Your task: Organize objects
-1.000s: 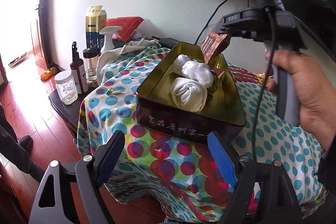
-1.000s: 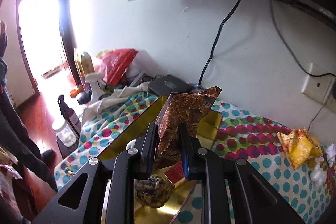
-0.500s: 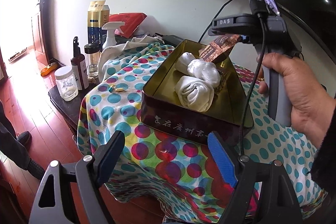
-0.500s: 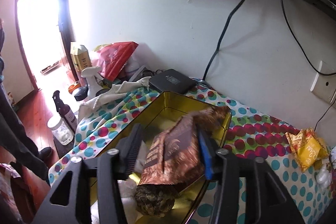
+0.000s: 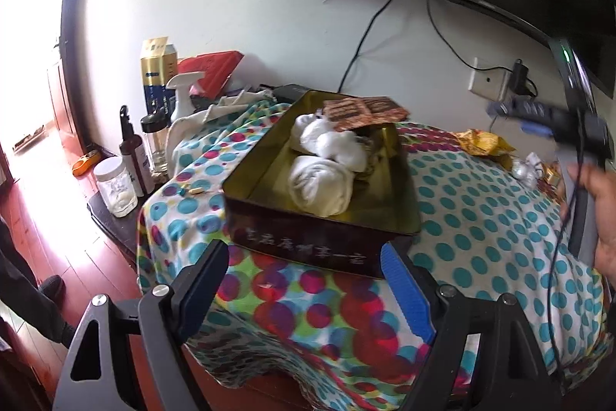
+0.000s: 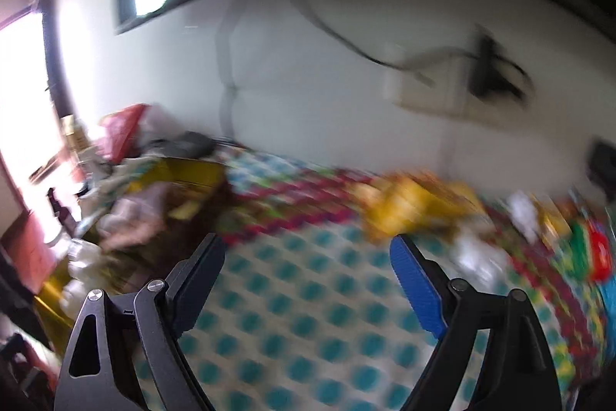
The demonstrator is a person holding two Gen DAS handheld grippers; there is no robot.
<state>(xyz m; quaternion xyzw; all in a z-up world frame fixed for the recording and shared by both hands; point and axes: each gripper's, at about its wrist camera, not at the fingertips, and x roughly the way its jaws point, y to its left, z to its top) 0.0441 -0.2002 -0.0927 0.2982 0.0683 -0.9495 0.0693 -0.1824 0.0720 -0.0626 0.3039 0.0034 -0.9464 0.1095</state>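
A gold-lined tin box [image 5: 404, 214] sits on the polka-dot cloth. It holds white rolled cloths [image 5: 323, 176] and a brown patterned packet [image 5: 362, 112] lying across its far end. My left gripper [image 5: 304, 288] is open and empty just in front of the tin's near wall. My right gripper [image 6: 308, 276] is open and empty over the cloth, right of the tin [image 6: 184, 172]; its view is blurred. A yellow snack bag [image 5: 481, 141] lies on the cloth at the right and shows blurred in the right wrist view [image 6: 408, 207].
Bottles, a white spray bottle [image 5: 184, 99], a jar [image 5: 115, 186] and a gold carton [image 5: 158, 72] stand on a low dark stand at left. White crumpled wrappers [image 5: 525, 168] lie at far right. A wall socket [image 5: 489, 84] and TV are behind.
My right gripper opened, left the brown packet in the tin's far end, and swung right, away from the tin. My left gripper stayed open in front of the tin.
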